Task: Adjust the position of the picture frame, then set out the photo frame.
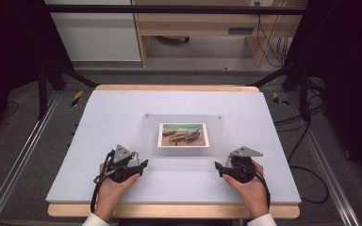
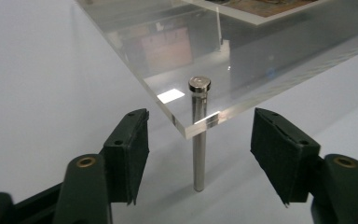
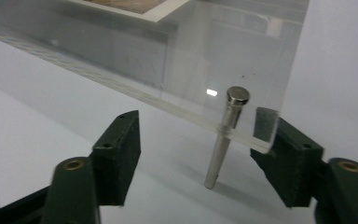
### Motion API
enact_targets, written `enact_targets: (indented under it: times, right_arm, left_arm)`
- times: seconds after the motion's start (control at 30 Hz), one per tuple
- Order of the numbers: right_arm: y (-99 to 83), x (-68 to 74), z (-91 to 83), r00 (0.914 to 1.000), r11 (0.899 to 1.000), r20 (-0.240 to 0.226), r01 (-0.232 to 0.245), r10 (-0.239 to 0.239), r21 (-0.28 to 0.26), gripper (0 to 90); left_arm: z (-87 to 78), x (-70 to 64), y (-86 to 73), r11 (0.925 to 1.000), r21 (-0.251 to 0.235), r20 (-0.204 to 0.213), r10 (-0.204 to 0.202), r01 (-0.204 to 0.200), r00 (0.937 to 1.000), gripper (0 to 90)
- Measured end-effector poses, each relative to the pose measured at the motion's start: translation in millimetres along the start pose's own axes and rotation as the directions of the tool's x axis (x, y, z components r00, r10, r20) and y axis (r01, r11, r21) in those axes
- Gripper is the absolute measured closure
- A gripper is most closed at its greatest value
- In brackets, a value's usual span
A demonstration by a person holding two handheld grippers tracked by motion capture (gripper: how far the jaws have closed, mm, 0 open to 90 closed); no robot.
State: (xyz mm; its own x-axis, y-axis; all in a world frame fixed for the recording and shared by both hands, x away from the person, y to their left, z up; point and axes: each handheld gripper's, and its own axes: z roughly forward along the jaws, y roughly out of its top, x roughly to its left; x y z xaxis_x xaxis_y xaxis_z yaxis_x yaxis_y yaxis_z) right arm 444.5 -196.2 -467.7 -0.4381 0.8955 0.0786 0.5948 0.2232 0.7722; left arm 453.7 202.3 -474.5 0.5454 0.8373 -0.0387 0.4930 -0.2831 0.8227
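Grey foam board [image 1: 113,113] covers a wooden table [image 1: 169,211]. Left gripper [image 1: 141,165], jaws apart, flanks the near-left steel pin [image 2: 198,135] of a clear acrylic frame [image 1: 143,136] holding a painted print [image 1: 183,134] mid-table; right gripper [image 1: 218,167], jaws apart, faces the opposite corner. Wooden cabinets [image 1: 198,23] stand behind.

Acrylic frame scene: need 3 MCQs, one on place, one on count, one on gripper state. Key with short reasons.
1. Where does the photo print lie?
A. on the clear acrylic panel at mid-table
B. on the floor
C. in a hand

2. How many metal pins show at the corner in front of the left gripper?
A. none
B. one
C. three

3. How do the jaws of the right gripper stand?
A. clamped on the pin
B. shut on nothing
C. open, either side of the pin

Key: 1 A, the high view shows it on the panel. 2 B, a single pin passes through that corner. 3 C, gaps show between both jaws and the pin.
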Motion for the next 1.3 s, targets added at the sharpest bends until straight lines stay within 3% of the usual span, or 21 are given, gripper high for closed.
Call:
enact_targets:
  times: [0.1,0.2,0.23,0.37,0.5,0.6,0.83,1.0,1.1,1.2,1.3]
  right_arm:
    - [0.3,-3.8,-4.4,1.0,1.0,-0.003,-0.002,0.002,-0.025,23.7]
    - [0.3,-5.9,-6.8,0.9997,0.999,-0.013,-0.021,0.02,-0.026,18.5]
    - [0.1,-6.3,-7.7,0.9996,0.999,-0.014,-0.025,0.025,-0.024,17.0]
    - [-0.2,-8.2,-11.9,0.9995,0.999,-0.025,-0.021,0.02,-0.04,11.6]
    - [0.5,-7.1,-15.7,0.9991,0.998,-0.041,-0.004,0.001,-0.061,10.4]
    - [1.5,-6.9,-17.5,0.999,0.997,-0.022,0.038,-0.039,-0.072,10.4]
    - [8.6,-6.0,-25.8,0.9982,0.991,0.028,0.055,-0.052,-0.122,10.4]
    - [21.5,-4.7,-31.3,0.9986,0.985,0.04,0.042,-0.035,-0.165,12.6]
    - [31.2,-6.3,-28.1,0.9989,0.987,0.034,0.038,-0.033,-0.155,13.0]
    - [41.7,-14.4,-16.1,0.9997,0.992,0.013,0.022,-0.02,-0.126,13.6]
    - [49.3,-22.7,-3.0,0.9999,0.996,-0.009,0.014,-0.015,-0.083,13.5]
  left_arm:
    - [-2.7,1.5,1.7,0.9997,-0.014,0.02,-0.019,0.019,0.9996,30.4]
    - [-4.8,2.3,3.3,0.9997,-0.019,0.045,-0.012,0.013,0.9989,24.2]
    - [-4.9,3.3,4.3,0.9999,-0.012,0.075,-0.001,0.002,0.9972,22.1]
    - [-5.5,7.1,5.7,0.9998,-0.005,0.122,0.018,-0.017,0.9924,11.5]
    - [-7.8,8.9,7.8,0.9995,-0.025,0.152,0.023,-0.019,0.9881,7.8]
    - [-10.3,9.9,9.4,0.9992,-0.04,0.162,0.011,-0.005,0.9867,7.2]
    - [-18.9,11.6,16.7,0.9958,-0.09,0.157,-0.003,0.017,0.9876,7.2]
    - [-19.8,9.5,26.5,0.9973,-0.073,0.125,0.0,0.009,0.9921,8.7]
    - [-12.9,11.2,33.5,0.9981,-0.06,0.117,-0.004,0.011,0.9931,9.4]
    - [-3.0,16.8,41.0,0.9974,-0.062,0.123,-0.03,0.038,0.9919,10.7]
    - [6.3,20.7,44.9,0.9984,-0.047,0.122,-0.025,0.031,0.9922,12.5]
